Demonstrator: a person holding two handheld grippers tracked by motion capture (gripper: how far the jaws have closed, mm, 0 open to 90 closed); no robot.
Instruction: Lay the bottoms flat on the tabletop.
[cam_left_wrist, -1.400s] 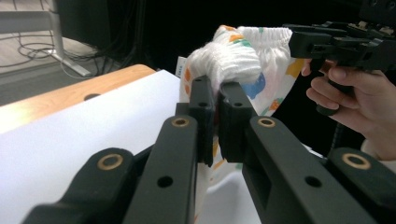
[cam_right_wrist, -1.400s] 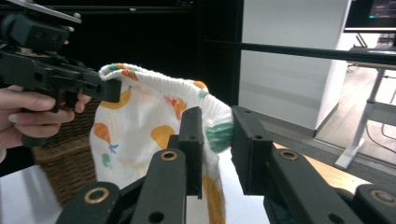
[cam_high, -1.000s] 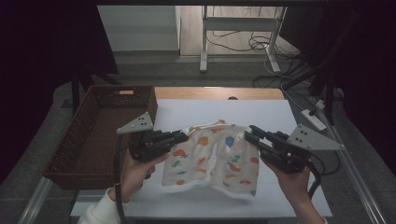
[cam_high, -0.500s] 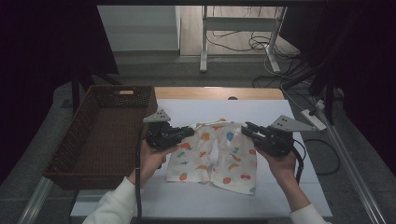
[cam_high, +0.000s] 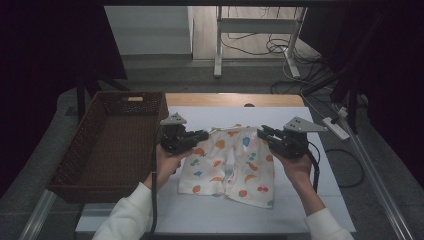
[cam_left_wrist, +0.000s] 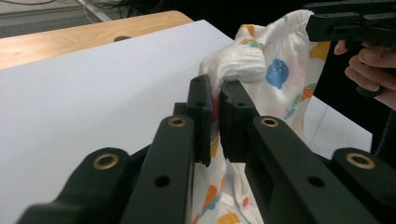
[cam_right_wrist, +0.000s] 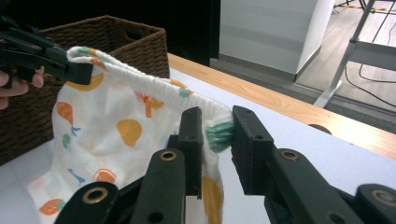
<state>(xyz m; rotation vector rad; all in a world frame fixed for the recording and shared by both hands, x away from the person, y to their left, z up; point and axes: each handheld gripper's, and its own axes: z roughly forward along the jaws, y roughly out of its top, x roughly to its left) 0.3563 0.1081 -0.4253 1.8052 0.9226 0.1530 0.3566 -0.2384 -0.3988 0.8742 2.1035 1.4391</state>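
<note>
Overhead, a wicker basket flanks the printed shorts.

On the surface a pair of small shorts lies near the middle, waistband toward the far edge and legs toward the person. A basket stands to the left of the shorts, its right wall beside the surface's left edge. The left gripper sits between basket and shorts, at the waistband's left corner; the right gripper is at the waistband's right corner. Between them the waistband seems to hang slightly above the surface. A power strip lies off to the right, beyond the surface. Behind the far edge stands a table frame on the floor.
</note>
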